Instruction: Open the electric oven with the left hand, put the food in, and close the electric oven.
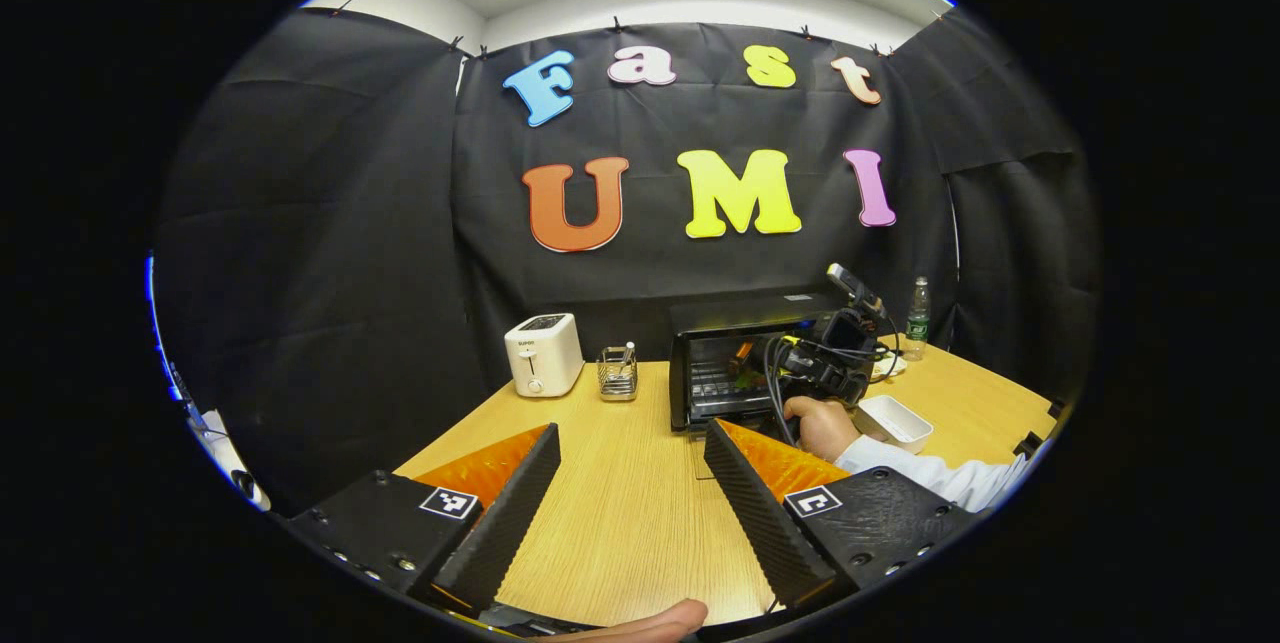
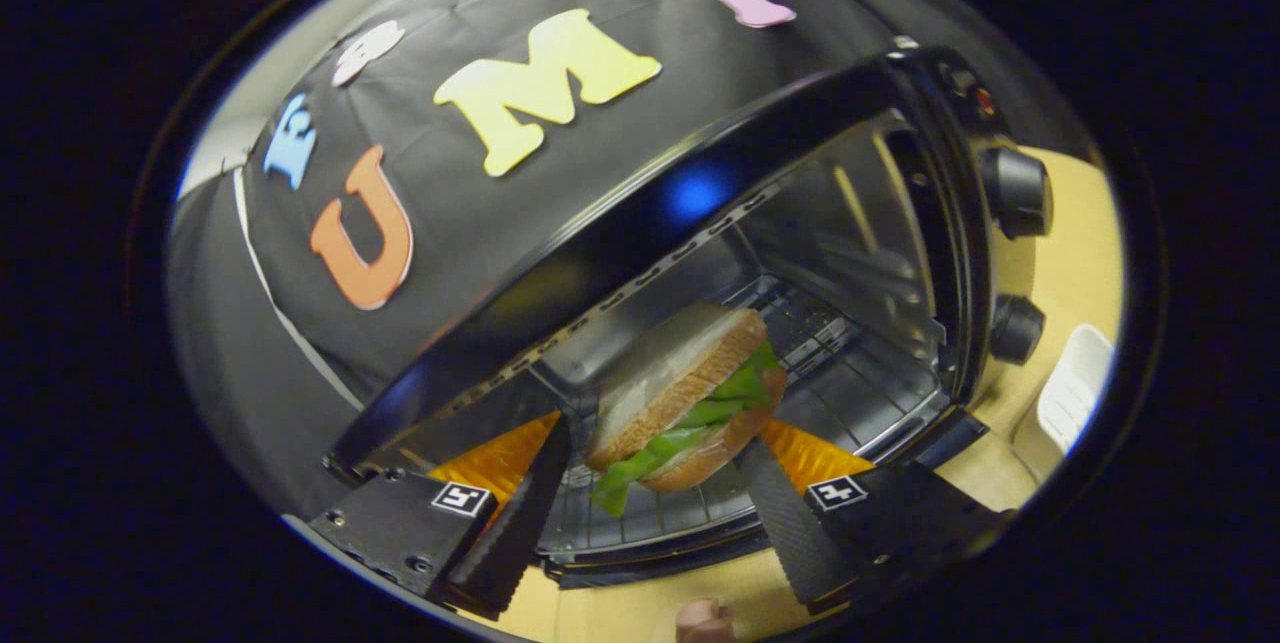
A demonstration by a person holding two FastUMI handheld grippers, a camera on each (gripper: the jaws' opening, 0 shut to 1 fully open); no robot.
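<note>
- The electric oven (image 1: 745,363) stands on the wooden table (image 1: 620,513) with its door down; in the right gripper view its cavity gapes open, wire rack (image 2: 700,503) showing and 2 knobs (image 2: 1015,191) on the panel beside the opening.
- The sandwich (image 2: 690,398), bread with green lettuce at its edge, sits just inside the oven mouth, above the front of the rack. It lies between the fingers of the right gripper (image 2: 655,498), but the pictures do not show whether both pads press on it or it already rests on the rack, so I cannot tell if it is pinched.
- That gripper is tilted toward the oven opening, likely so the food goes in flat under the oven's top edge.
- In the left gripper view, the right gripper (image 1: 835,363) and the hand (image 1: 820,423) carrying it are at the oven's front.
- The left gripper (image 1: 630,483) hangs back from the oven over bare table, fingers spread and holding nothing, probably kept clear of the door until closing.
- To the oven's left stand a toaster (image 1: 543,353) and a wire holder (image 1: 618,373); a white tray (image 1: 895,421) and a bottle (image 1: 917,318) sit on its knob side.
- Judgement: opening is done, loading is under way, closing is left.
</note>
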